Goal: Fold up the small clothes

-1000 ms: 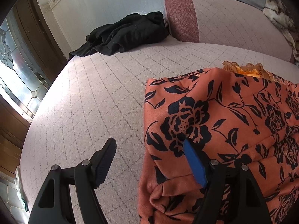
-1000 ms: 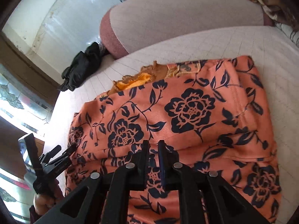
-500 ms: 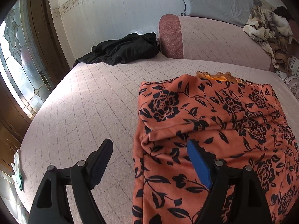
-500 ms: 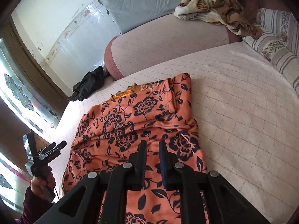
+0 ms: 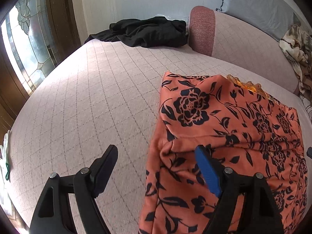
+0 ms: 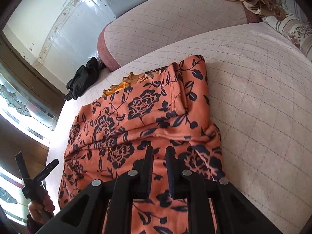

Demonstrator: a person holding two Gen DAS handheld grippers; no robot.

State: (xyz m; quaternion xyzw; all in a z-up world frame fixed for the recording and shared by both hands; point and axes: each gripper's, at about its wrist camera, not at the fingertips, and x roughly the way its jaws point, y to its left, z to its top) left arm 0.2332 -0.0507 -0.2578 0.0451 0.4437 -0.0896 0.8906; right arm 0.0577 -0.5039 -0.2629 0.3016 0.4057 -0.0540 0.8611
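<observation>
An orange garment with black flowers (image 5: 224, 128) lies folded on the pink quilted bed (image 5: 87, 97); it also shows in the right wrist view (image 6: 140, 117), with a gold lace edge (image 6: 117, 86) at its far end. My left gripper (image 5: 156, 156) is open and empty, straddling the garment's near left edge; its blue pad (image 5: 206, 171) is over the cloth. My right gripper (image 6: 159, 152) hovers over the garment's near part with its jaws nearly closed and a narrow gap between them, holding nothing. The left gripper (image 6: 37, 167) is seen at far left in the right wrist view.
A black garment (image 5: 148, 32) lies at the bed's far left corner. The padded headboard (image 5: 243, 39) runs along the back, with a grey pillow (image 5: 263, 5) and a crumpled patterned blanket (image 5: 296, 48). A stained-glass window (image 5: 25, 44) is left.
Both grippers drew back from the garment over the last second, then moved closer again. The garment lies as before. The left jaws stay open, the right ones stay nearly closed.
</observation>
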